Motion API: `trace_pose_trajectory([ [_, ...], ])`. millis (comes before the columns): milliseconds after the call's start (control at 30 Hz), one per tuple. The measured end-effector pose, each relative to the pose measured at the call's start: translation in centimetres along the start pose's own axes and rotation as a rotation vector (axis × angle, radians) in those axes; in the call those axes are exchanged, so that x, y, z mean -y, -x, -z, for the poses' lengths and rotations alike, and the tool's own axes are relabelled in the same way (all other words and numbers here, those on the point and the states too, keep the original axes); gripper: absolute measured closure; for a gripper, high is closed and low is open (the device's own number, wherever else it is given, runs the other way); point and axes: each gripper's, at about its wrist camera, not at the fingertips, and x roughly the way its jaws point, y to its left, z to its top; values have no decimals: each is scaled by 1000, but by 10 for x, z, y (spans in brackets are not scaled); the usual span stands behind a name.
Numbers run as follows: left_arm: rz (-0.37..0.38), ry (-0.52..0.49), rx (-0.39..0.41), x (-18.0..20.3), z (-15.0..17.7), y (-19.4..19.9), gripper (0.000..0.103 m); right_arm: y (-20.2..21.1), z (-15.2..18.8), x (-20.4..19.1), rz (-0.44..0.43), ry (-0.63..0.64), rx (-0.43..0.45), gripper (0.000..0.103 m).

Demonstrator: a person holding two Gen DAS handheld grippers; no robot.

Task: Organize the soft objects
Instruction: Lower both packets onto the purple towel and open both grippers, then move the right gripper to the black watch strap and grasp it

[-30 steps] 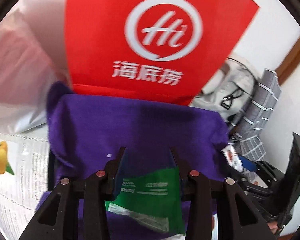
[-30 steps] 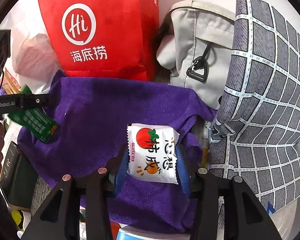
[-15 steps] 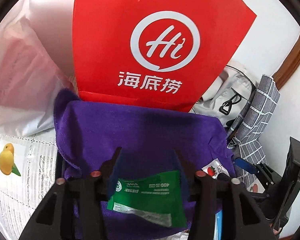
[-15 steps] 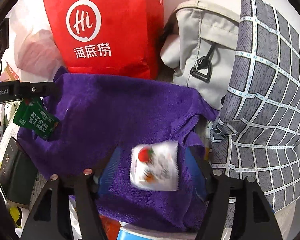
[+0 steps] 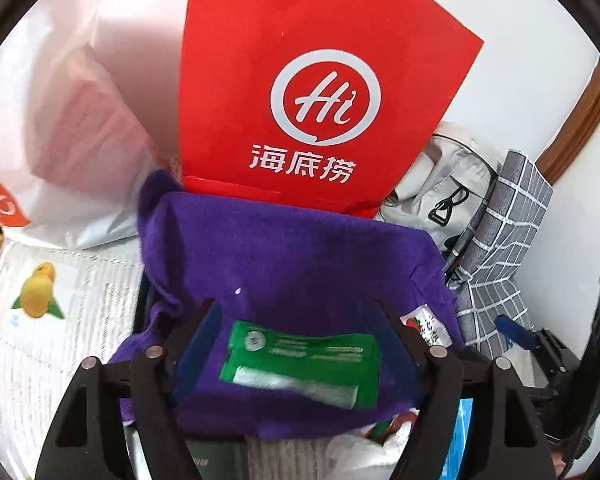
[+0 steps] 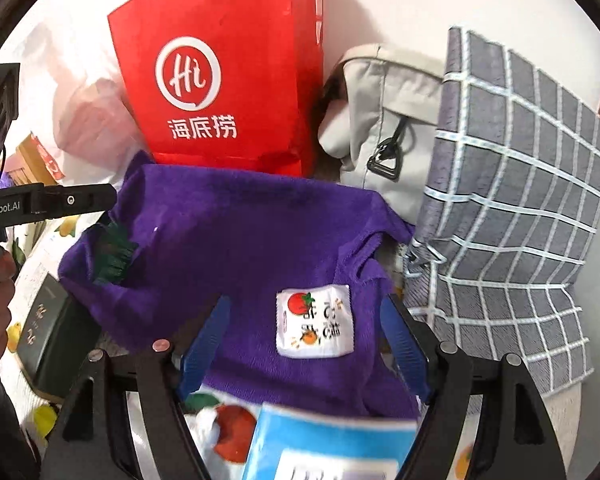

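While both grippers tilt steeply down over the purple towel (image 5: 300, 256), their jaws are opening and press on nothing. Between the 2 fingers of the left gripper (image 5: 300, 332), the green packet (image 5: 304, 360) lies loose on the towel, clear of both pads. Between those of the right gripper (image 6: 308, 332), the white snack packet (image 6: 315, 322) rests flat on the same towel, likewise untouched. Behind the towel stands a red paper bag (image 6: 224, 80), with a checked grey cushion (image 6: 512, 208) to the right.

black tool (image 5: 300, 352) arms with silver screws; blue pads (image 6: 404, 344).
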Motion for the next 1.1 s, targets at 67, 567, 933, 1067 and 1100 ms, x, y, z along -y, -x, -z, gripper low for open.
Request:
trace_pose_trajectory([
  [67, -13, -1, 11, 3, 5, 13, 27, 12, 4, -1, 11, 5, 5, 26],
  [567, -106, -55, 84, 14, 80, 113, 27, 117, 79, -38, -53, -51, 75, 26],
  [933, -149, -24, 82, -15, 162, 150, 27, 152, 157, -86, -63, -6, 69, 26],
  [1067, -158, 1, 42, -31, 189, 142, 27, 147, 180, -101, -53, 8, 60, 29],
  [1100, -159, 5, 29, -35, 195, 139, 27, 146, 186, -103, -54, 4, 57, 30],
])
